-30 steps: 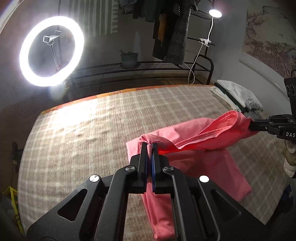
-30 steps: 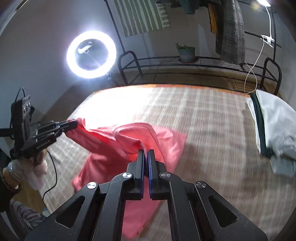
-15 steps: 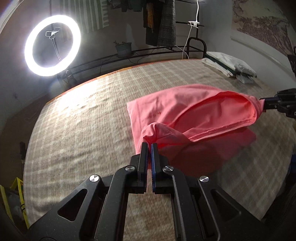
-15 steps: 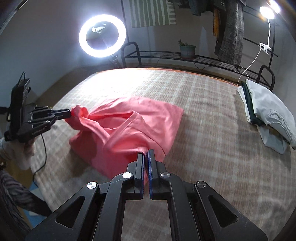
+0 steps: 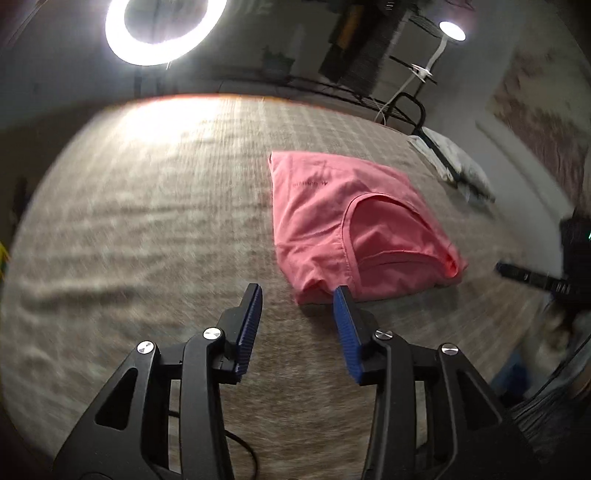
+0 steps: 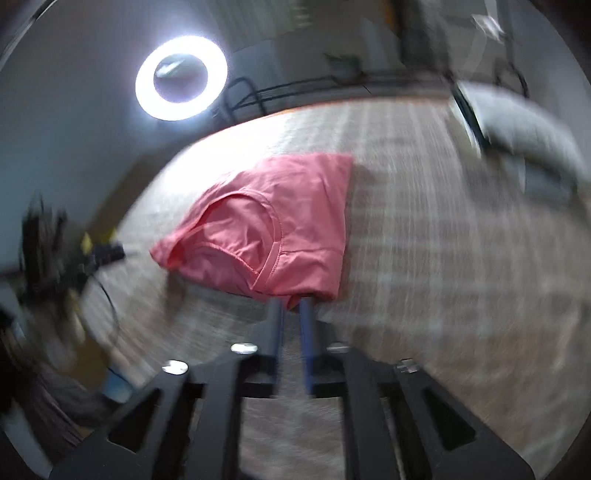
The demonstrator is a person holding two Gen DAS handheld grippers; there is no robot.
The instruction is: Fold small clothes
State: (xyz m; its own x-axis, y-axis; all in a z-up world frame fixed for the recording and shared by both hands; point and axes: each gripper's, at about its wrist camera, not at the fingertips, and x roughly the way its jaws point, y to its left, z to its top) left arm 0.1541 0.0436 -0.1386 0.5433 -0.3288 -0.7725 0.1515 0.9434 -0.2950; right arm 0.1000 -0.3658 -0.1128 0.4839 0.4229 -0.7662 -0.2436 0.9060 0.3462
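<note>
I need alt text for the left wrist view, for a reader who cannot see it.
A folded pink shirt lies flat on a plaid bedspread. The left gripper is in front of it, jaws opening, holding nothing. A ring light glows behind the bed.

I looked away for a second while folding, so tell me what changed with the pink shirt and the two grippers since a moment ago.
Both grippers carried the pink shirt edge over toward you and laid it down, folding it on the plaid bedspread. The left gripper has let go and its jaws are opening, empty; the right gripper is opening too, the shirt's near edge just at its tips. The folded pile of clothes and the ring light stayed put.
</note>
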